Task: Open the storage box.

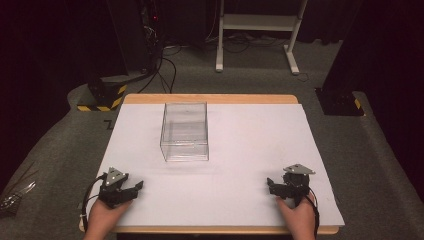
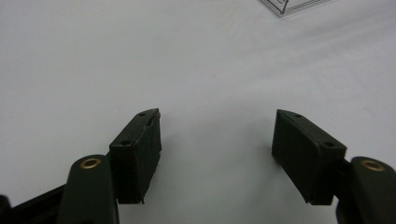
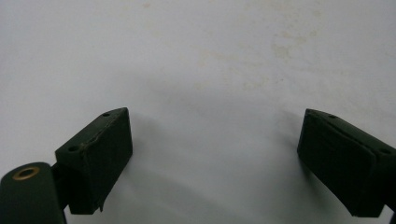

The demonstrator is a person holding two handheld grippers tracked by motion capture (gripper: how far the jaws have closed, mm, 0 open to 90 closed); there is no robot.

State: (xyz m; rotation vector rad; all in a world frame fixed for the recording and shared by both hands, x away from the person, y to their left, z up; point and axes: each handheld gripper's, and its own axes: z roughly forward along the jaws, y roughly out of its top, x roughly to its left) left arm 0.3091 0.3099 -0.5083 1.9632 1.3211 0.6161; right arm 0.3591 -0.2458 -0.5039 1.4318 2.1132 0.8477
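1. Box (image 1: 184,131), clear plastic, open-topped, with nothing inside, stands upright on the white table (image 1: 250,150), left of centre toward the far edge.
2. Left gripper (image 1: 131,189) rests at the near left corner, jaws wide apart, holding nothing.
3. Right gripper (image 1: 273,186) rests at the near right, jaws likewise apart, well clear of the box.

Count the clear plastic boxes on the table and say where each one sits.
1. The clear box stands on the white table cover, left of centre toward the far edge, apart from both grippers; its corner shows in the left gripper view.
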